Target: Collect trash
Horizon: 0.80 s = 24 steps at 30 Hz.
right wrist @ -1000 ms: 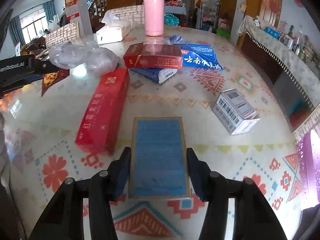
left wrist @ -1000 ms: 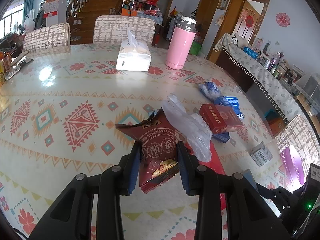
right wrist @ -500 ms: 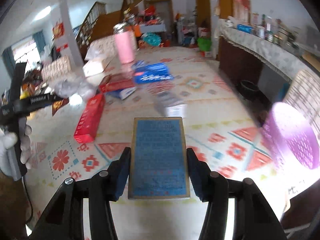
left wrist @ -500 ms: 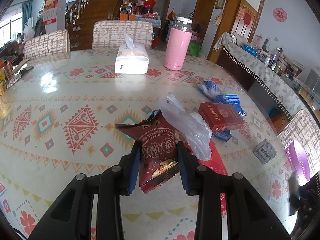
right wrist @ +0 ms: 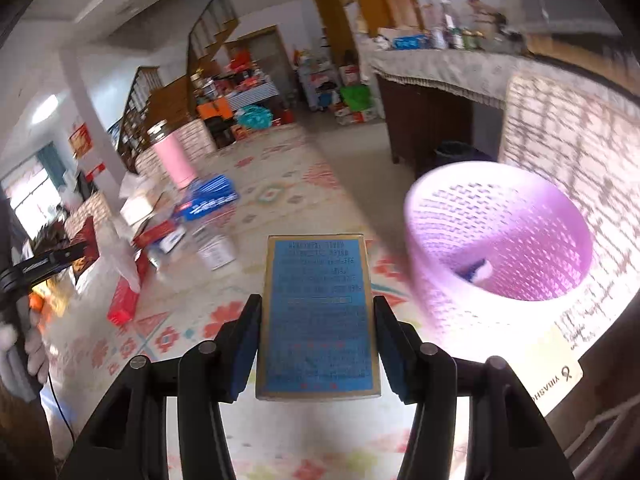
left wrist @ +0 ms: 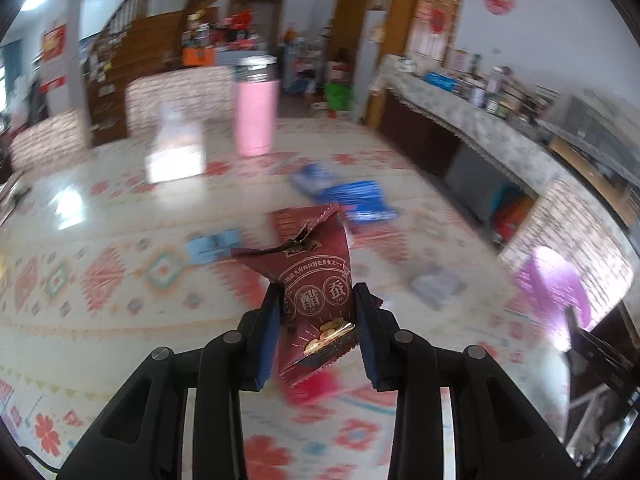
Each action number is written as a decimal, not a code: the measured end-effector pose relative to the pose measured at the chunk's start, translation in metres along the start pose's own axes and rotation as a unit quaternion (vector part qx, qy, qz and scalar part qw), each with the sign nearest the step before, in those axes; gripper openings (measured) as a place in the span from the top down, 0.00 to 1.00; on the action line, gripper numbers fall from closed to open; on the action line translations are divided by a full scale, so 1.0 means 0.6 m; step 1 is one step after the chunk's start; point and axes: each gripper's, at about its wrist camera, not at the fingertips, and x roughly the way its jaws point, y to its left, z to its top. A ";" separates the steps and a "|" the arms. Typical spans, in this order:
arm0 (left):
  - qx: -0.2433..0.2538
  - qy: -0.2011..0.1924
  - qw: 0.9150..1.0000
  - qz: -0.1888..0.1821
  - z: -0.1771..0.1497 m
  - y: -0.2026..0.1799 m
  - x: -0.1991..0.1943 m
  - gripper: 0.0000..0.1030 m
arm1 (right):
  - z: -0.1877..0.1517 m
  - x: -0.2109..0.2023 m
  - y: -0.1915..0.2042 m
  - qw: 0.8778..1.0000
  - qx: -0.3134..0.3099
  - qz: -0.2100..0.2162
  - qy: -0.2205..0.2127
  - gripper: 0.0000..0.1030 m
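My left gripper [left wrist: 316,300] is shut on a dark red snack wrapper [left wrist: 312,280], held up above the patterned table [left wrist: 120,280]. My right gripper [right wrist: 318,312] is shut on a flat blue box with a gold edge [right wrist: 318,320], lifted off the table. A pink mesh waste basket [right wrist: 500,240] stands just right of the blue box, past the table's edge, with something small inside it. In the left wrist view the same basket [left wrist: 556,292] shows at the far right. Left on the table are a long red carton [right wrist: 124,300], a red box [right wrist: 156,234], blue packets [right wrist: 212,200] and a small white box [right wrist: 216,254].
A pink flask [left wrist: 256,116] and a white tissue pack [left wrist: 176,152] stand at the table's far side. Padded chairs [left wrist: 176,100] ring the table, one [right wrist: 572,140] right behind the basket. A long sideboard [left wrist: 480,128] runs along the right wall. A gloved hand [right wrist: 24,344] holds the left gripper.
Both grippers have swung right with their loads, away from the trash pile. The pink basket has come from the edge of the right wrist view to close beside the blue box.
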 end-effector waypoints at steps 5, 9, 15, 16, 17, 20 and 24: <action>0.046 0.015 0.997 -0.052 0.015 -0.110 0.025 0.67 | 0.010 -0.024 -0.058 1.000 0.022 -0.010 -0.014 0.43; 0.081 0.032 0.992 -0.091 0.028 -0.198 0.057 0.67 | 0.024 -0.040 -0.100 0.999 0.034 -0.023 -0.027 0.43; 0.097 0.030 0.993 -0.054 0.025 -0.235 0.083 0.49 | 0.028 -0.043 -0.136 0.998 0.051 -0.023 -0.025 0.43; 0.091 0.028 0.995 -0.042 0.023 -0.225 0.083 0.43 | 0.027 -0.042 -0.139 0.998 0.052 -0.021 -0.025 0.43; 0.080 0.023 0.996 -0.025 0.019 -0.207 0.081 0.32 | 0.028 -0.039 -0.144 0.998 0.054 -0.018 -0.024 0.43; 0.036 0.024 0.999 0.023 0.004 -0.141 0.083 0.27 | 0.025 -0.025 -0.151 0.998 0.059 -0.007 -0.021 0.43; -0.032 0.072 0.996 0.049 -0.014 -0.056 0.116 0.27 | 0.020 0.002 -0.157 0.998 0.067 0.009 -0.007 0.43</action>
